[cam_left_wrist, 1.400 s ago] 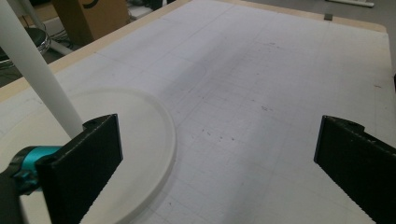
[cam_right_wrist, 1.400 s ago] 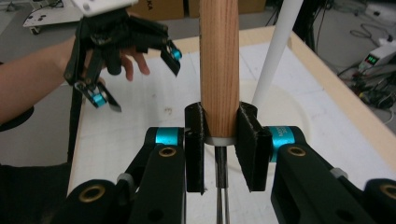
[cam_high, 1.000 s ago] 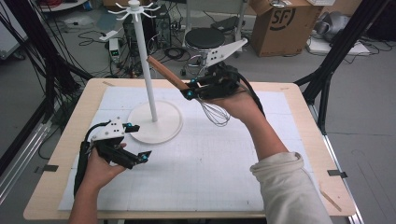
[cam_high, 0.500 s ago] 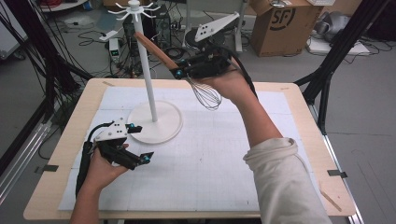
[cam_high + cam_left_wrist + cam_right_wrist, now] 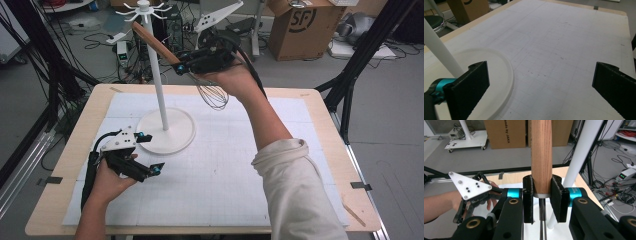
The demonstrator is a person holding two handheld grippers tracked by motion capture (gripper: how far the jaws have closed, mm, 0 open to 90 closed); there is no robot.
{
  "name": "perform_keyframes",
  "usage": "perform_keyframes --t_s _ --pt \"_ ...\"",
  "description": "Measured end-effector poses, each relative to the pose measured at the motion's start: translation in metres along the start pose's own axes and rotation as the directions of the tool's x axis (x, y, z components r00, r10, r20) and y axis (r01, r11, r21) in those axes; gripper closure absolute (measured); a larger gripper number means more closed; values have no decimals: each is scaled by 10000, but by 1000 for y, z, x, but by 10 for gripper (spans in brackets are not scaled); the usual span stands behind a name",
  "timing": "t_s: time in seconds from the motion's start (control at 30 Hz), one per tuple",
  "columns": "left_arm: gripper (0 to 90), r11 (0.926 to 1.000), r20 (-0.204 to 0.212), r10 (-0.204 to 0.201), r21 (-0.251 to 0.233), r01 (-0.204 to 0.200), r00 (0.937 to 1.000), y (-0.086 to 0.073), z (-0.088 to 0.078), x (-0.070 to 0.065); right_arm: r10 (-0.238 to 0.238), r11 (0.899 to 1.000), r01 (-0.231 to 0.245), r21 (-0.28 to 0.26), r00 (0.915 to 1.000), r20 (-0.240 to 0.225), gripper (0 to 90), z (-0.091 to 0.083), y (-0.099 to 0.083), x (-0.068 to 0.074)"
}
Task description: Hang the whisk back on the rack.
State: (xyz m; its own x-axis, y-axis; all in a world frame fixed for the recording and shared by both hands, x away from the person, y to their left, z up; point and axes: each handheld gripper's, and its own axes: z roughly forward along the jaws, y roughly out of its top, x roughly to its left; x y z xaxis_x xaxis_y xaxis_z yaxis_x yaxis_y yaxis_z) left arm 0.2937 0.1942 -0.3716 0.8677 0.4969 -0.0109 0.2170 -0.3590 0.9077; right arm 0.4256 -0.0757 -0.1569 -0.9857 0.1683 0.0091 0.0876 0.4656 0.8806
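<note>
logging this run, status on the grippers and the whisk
Right gripper shut on whisk by its wooden handle, held in the air beside the stand's pole. Left gripper open over the mat. Hooks unobstructed.

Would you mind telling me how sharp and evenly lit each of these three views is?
High view: soft, even room light, slightly grainy, the whisk wires thin but readable. Left gripper view: the mat is sharp, while the near black pads blur slightly; the stand base looks washed out. Right gripper view: wood grain on the whisk handle is crisp, with the background boxes softer.
</note>
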Motion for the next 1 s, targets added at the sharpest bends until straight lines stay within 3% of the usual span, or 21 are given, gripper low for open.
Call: perform_keyframes --t_s 0.53,1.0 --pt "16 9999 33 -90 -112 90 10000 -1 -1 0 300 9995 -300 66 9996 -4 746 27 24 -8" --pt "16 9999 -2 -21 -116 21 10000 -1 -3 1 852 9963 -854 79 9960 262 745 21 6 -21"
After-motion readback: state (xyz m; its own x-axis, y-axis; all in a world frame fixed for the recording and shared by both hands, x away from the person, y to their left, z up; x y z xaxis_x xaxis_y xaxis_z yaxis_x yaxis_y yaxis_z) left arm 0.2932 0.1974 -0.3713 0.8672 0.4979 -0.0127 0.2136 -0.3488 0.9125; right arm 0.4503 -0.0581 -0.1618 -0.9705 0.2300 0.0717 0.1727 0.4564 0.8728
